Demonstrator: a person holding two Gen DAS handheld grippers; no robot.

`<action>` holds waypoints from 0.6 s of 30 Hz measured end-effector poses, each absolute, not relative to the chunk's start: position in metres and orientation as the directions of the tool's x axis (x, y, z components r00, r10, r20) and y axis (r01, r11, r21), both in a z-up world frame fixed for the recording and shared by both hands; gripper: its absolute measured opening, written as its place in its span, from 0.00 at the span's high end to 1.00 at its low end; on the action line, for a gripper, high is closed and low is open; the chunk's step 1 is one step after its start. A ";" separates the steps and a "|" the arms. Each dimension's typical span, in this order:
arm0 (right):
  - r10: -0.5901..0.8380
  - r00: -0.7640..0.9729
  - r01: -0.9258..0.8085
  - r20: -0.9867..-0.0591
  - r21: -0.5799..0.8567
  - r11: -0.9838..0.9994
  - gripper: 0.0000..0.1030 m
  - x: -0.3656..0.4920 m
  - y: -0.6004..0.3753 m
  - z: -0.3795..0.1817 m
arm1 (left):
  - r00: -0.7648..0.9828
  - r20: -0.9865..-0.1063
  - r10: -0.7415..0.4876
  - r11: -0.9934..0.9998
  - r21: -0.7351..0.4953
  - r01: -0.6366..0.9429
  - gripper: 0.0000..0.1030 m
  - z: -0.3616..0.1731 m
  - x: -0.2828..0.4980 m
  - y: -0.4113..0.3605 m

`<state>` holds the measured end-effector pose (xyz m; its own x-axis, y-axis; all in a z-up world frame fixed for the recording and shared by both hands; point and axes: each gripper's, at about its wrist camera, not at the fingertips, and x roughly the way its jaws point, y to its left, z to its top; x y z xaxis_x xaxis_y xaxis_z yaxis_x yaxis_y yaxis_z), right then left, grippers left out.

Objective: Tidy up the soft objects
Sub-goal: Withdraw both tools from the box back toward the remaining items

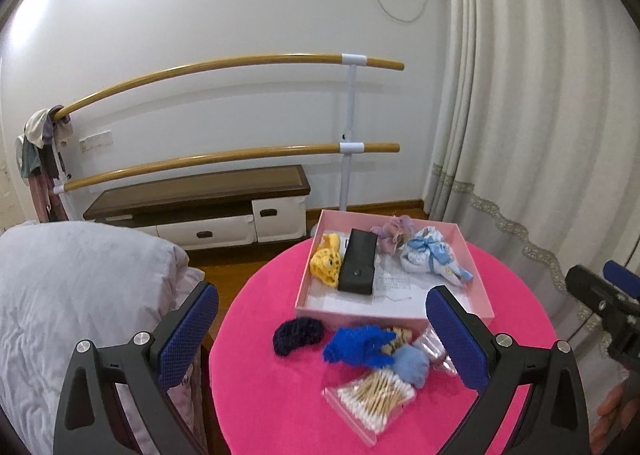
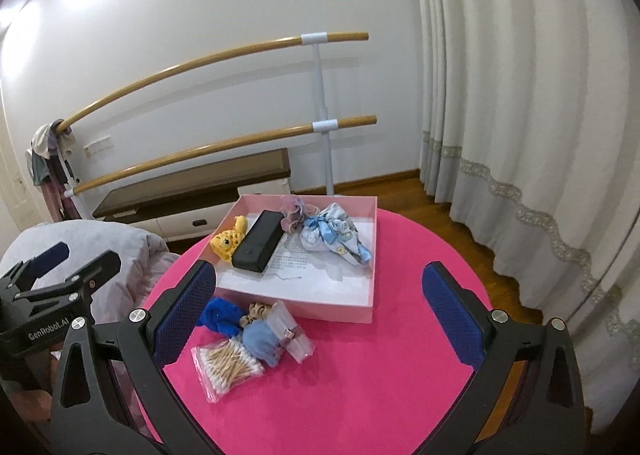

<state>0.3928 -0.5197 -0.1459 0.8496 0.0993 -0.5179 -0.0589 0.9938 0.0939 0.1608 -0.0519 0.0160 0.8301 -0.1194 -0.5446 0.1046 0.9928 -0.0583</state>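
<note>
A pink box point(image 1: 396, 314) point(image 2: 332, 309) stands on the round pink table point(image 1: 280, 407) point(image 2: 360, 383). It holds a yellow knitted toy point(image 1: 326, 259) point(image 2: 229, 241), a black case point(image 1: 358, 261) point(image 2: 258, 245), a purple scrunchie point(image 1: 392, 233) point(image 2: 294, 213) and a blue-white cloth bundle point(image 1: 430, 257) point(image 2: 334, 237). In front of the box lie a dark navy scrunchie point(image 1: 298, 335), a bright blue knitted piece point(image 1: 358, 345) point(image 2: 222, 315), a light blue soft ball point(image 1: 410, 365) point(image 2: 260, 339), a leopard-print scrunchie point(image 2: 256, 311) and a bag of cotton swabs point(image 1: 372, 401) point(image 2: 226, 369). My left gripper point(image 1: 322, 339) is open above these. My right gripper point(image 2: 320, 311) is open and empty.
A clear plastic packet point(image 1: 434, 347) point(image 2: 292, 335) lies beside the soft ball. A grey duvet point(image 1: 72, 295) lies left of the table. A low bench point(image 1: 200, 199), a ballet barre point(image 1: 240, 67) and curtains point(image 1: 540, 115) stand behind.
</note>
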 end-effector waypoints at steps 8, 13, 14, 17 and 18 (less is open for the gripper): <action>0.099 0.873 -0.065 -0.477 0.088 0.994 0.00 0.355 -0.512 -0.140 | 0.846 -0.524 -0.101 0.995 -0.066 0.077 0.00 0.023 0.114 -0.041; 0.116 0.879 -0.078 -0.463 0.100 0.992 0.00 0.334 -0.507 -0.142 | 0.846 -0.525 -0.093 0.995 -0.066 0.068 0.00 0.022 0.096 -0.037; 0.119 0.879 -0.082 -0.462 0.100 0.992 0.00 0.331 -0.506 -0.142 | 0.843 -0.528 -0.097 0.995 -0.069 0.071 0.00 0.022 0.092 -0.036; 0.124 0.879 -0.088 -0.459 0.099 0.991 0.00 0.322 -0.504 -0.142 | 0.845 -0.527 -0.093 0.996 -0.065 0.069 0.00 0.024 0.086 -0.035; 0.122 0.880 -0.087 -0.459 0.096 0.992 0.00 0.320 -0.503 -0.142 | 0.847 -0.524 -0.091 0.996 -0.064 0.068 0.00 0.024 0.083 -0.035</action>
